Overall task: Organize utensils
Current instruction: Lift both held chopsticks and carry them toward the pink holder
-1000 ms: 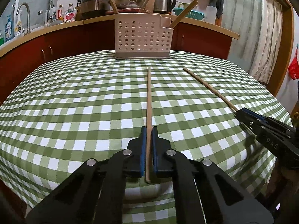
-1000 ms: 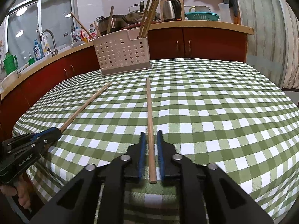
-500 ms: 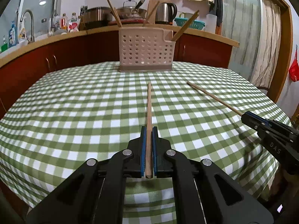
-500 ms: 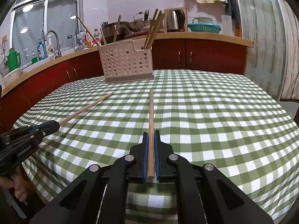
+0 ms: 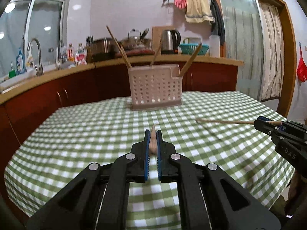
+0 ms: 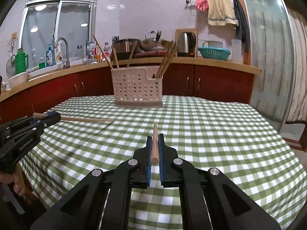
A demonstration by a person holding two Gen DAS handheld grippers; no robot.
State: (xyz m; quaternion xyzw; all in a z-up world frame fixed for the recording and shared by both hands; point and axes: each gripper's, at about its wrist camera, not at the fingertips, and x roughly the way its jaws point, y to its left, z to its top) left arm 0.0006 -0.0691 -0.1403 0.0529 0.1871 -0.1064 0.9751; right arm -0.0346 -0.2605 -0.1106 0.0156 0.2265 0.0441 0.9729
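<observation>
1. You are carrying a chopstick in each gripper: the left gripper (image 5: 153,140) is pinching the left chopstick (image 5: 153,143) near its thick end, and the right gripper (image 6: 155,143) is pinching the right chopstick (image 6: 154,145) the same way. Both pairs of jaws are pressed onto the wood.
2. Both sticks are hanging clear of the checked cloth on the bench (image 5: 96,134), on the near side of the perforated holder (image 5: 155,88), with their tips pointing toward it.
3. You are aiming at a holder that is already carrying several chopsticks (image 6: 167,61) leaning outward, so I'd judge the free gaps are narrow.
4. Keep gripping firmly while you are tilting each tip downward above the holder's rim.
5. Lower one stick at a time, so the two grippers are not crowding each other over the holder.
</observation>
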